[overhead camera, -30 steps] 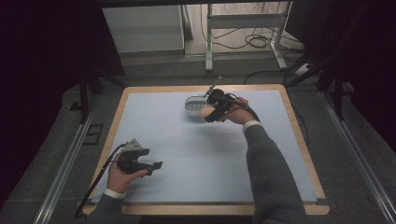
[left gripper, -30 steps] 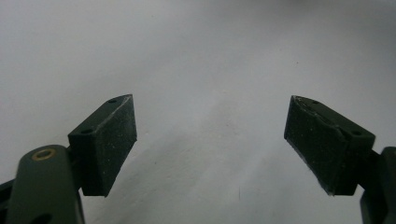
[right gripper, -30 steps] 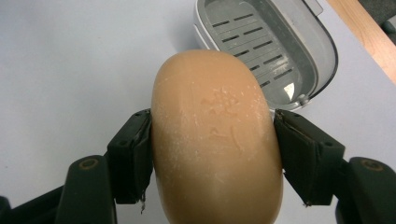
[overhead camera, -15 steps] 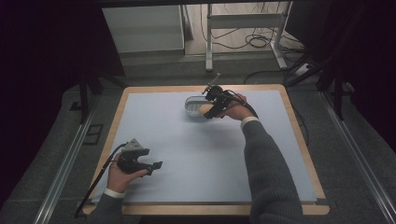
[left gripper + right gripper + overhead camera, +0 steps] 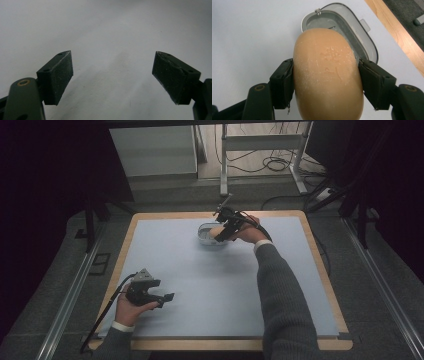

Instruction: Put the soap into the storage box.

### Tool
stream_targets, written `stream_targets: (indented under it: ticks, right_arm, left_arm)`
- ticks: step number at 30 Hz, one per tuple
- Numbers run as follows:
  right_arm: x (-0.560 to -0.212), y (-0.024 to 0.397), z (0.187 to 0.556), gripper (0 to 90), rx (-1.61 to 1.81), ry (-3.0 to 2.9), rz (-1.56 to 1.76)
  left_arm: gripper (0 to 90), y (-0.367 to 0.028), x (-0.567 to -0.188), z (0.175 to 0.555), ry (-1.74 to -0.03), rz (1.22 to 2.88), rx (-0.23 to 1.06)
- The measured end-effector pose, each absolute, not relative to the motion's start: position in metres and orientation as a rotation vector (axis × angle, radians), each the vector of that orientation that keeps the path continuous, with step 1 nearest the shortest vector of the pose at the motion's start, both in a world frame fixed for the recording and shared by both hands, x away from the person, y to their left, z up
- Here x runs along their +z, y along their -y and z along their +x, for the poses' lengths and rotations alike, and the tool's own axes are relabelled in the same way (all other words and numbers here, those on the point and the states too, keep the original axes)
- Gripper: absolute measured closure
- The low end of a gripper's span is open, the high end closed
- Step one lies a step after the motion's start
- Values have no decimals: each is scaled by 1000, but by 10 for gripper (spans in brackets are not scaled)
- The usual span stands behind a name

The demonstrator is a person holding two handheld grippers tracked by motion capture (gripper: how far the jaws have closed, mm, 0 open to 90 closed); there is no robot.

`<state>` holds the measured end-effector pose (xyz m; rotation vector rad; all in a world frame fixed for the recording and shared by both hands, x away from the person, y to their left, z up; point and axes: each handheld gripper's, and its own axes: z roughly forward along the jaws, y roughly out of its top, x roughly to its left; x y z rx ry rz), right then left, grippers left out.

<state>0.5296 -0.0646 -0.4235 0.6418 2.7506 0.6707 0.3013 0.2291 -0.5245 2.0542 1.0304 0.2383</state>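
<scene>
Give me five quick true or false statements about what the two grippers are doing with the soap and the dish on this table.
1. The right gripper is shut on the soap bar. True.
2. The left gripper grips the soap. False: its jaws stand open with nothing between them.
3. The soap dish sits near the table's far edge. True.
4. The soap lies flat inside the dish. False: it is held between the jaws in front of the dish.
5. The soap is blue. False: it is pale orange.
</scene>
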Motion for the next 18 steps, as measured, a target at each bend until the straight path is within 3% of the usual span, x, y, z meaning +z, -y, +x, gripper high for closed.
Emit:
stream_targets:
  ticks: [18]
  right_arm:
    - [-427,63,548,328,694,-2726,649]
  left_arm:
    - [172,-230,-524,301,-1030,2056,237]
